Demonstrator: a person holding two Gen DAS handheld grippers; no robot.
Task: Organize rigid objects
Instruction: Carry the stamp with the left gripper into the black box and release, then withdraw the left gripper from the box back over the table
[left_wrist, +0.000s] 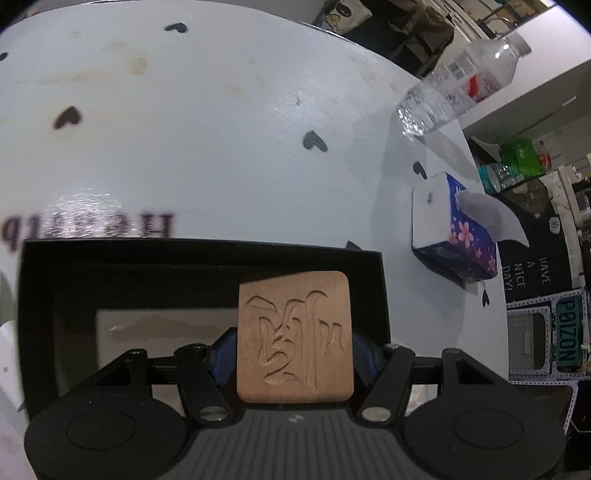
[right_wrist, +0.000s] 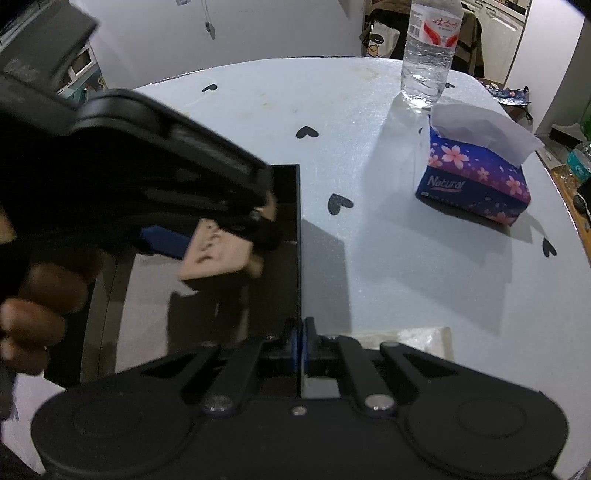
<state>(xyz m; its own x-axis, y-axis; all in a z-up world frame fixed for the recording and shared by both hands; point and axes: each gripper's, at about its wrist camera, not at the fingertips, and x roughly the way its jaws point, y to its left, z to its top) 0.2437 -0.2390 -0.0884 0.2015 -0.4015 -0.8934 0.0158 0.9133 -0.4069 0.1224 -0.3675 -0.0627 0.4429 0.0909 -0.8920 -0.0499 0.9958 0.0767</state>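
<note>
The left gripper clamps a carved wooden tile over the black box, whose pale floor holds nothing else. In the right wrist view, the right gripper pinches the box's right wall, with the tile hanging inside. Rightward, bare white table lies open before the tissue pack and water bottle near the far edge.

Left fingers: mostly hidden behind the tile.
Box: near wall hidden by the right gripper.
Bottle: cap cut off at the top edge.
Worktop print: blurred, partly hidden behind the box.
</note>
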